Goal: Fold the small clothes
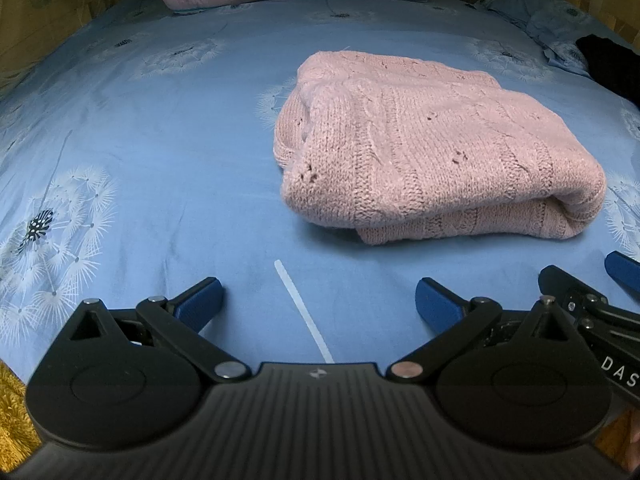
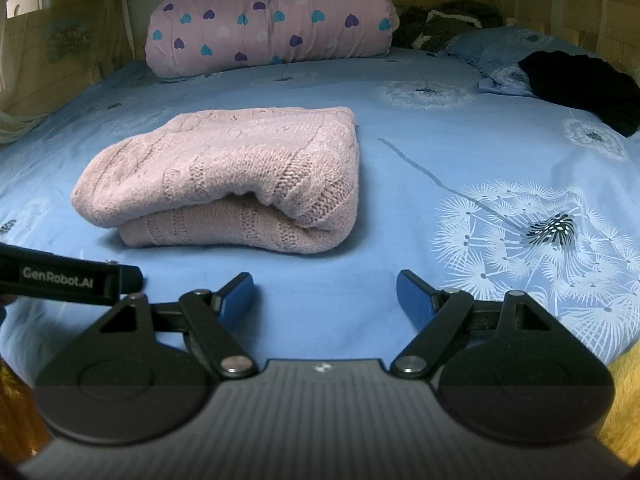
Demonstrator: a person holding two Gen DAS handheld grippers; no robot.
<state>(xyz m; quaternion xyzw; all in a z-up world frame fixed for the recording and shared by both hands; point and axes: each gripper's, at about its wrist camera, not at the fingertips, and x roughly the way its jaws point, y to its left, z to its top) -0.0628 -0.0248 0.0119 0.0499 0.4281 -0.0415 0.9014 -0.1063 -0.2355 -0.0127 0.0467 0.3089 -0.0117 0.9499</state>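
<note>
Pink knitted sweater (image 1: pixel 432 148) is seen folded into a thick bundle on the blue bed sheet (image 1: pixel 160 140), ahead of both tools and touched by neither. From the left hand-held gripper (image 1: pixel 320 304) it lies ahead and to the right; from the right hand-held gripper (image 2: pixel 325 296), ahead and to the left. Its long axis runs across both views. Both are held released, empty, about equally near.
</note>
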